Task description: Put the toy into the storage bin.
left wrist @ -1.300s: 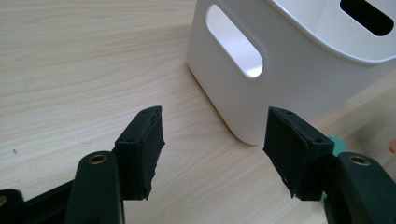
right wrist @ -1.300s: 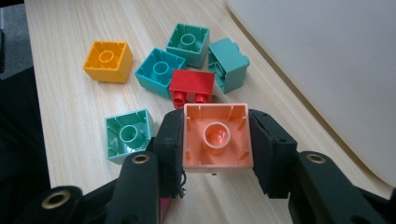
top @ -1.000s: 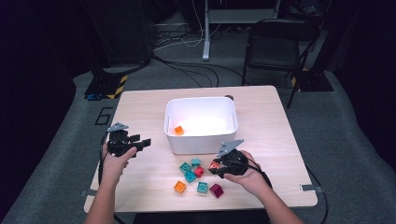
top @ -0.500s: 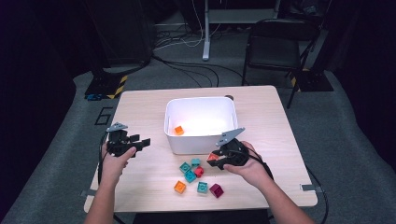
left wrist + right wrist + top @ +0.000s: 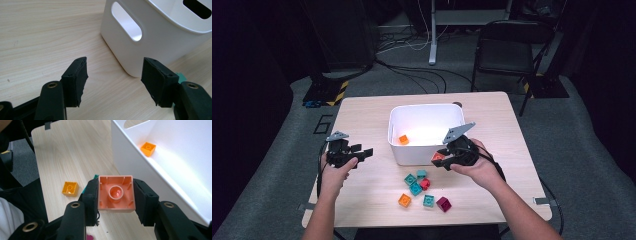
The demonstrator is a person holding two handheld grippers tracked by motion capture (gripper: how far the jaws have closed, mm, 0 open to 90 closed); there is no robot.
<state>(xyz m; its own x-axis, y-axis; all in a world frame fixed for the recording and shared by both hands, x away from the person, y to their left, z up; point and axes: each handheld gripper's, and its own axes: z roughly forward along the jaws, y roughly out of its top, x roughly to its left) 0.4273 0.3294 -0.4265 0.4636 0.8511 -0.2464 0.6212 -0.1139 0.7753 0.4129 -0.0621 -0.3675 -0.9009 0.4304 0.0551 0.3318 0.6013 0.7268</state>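
Between the jaws of the right gripper (image 5: 115, 202), low in the middle of the right gripper view, sat a salmon-orange block (image 5: 115, 194), clamped on both flanks with its hollow underside and round socket facing the camera. From the high view that gripper (image 5: 447, 160) hovered just right of centre, against the near wall of the white bin (image 5: 402, 150). One small orange block (image 5: 403, 140) lay on the bin's floor near its left wall. Below the bin, toward the lower middle of the frame, loose blocks (image 5: 422, 189) in teal, red, orange and dark magenta lay scattered close together. At the left of the frame the left gripper (image 5: 362, 152) was held above bare wood, well apart from the blocks; in its own view its jaws stood wide apart with nothing between them, pointing at the bin's handle cut-out (image 5: 127, 21). Everything rested on a pale wooden table (image 5: 362, 115) with fine grain. Around it was grey carpet, with cables (image 5: 412, 75) trailing across the upper middle and a black chair (image 5: 507, 45) at the upper right, the room behind being dark.
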